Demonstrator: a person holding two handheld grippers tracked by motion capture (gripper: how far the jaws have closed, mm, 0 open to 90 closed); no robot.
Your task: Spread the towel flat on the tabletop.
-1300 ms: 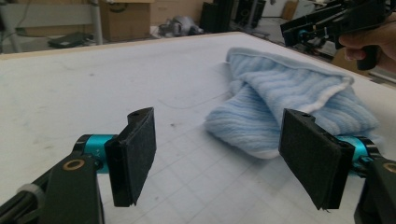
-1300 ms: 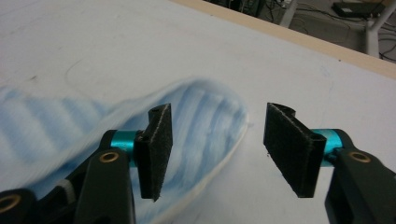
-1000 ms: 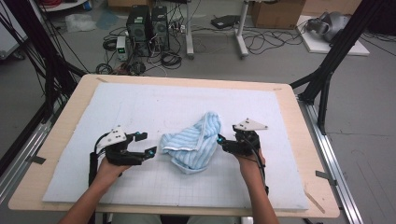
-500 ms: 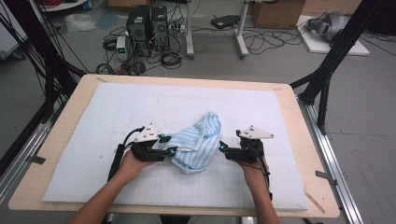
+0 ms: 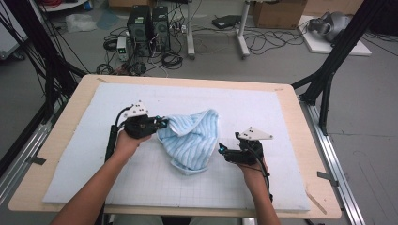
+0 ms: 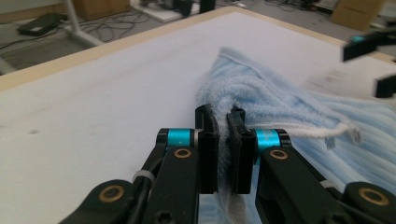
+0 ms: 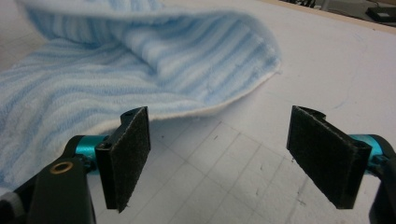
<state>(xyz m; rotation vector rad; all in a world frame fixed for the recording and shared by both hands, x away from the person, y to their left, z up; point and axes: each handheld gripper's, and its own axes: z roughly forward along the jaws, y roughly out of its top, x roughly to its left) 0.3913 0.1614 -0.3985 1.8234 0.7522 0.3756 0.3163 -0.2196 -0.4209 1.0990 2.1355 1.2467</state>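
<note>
A light-blue striped towel [image 5: 192, 140] lies crumpled on the white mat [image 5: 263, 112] in the middle of the table. My left gripper [image 5: 162, 123] has just been closing and is shut on the towel's left edge. In the left gripper view the cloth [image 6: 261, 93] is pinched between the two pads of that gripper [image 6: 222, 119]. My right gripper [image 5: 220, 151] sits just right of the towel's lower right edge, open after widening a little. In the right gripper view its pads [image 7: 130, 154] stand wide apart around bare mat at the gripper's mouth [image 7: 229, 154], with the towel's hem [image 7: 140, 70] just ahead.
The mat covers most of the wooden tabletop [image 5: 61, 140]. Black frame posts [image 5: 328, 79] stand at the table's sides. Computer towers [image 5: 145, 23] and cables lie on the floor beyond the far edge. The right gripper [image 6: 373, 60] shows blurred past the towel in the left gripper view.
My left gripper moved right to the towel's left edge and closed on it, raising the cloth slightly. The right hand has hardly shifted.
</note>
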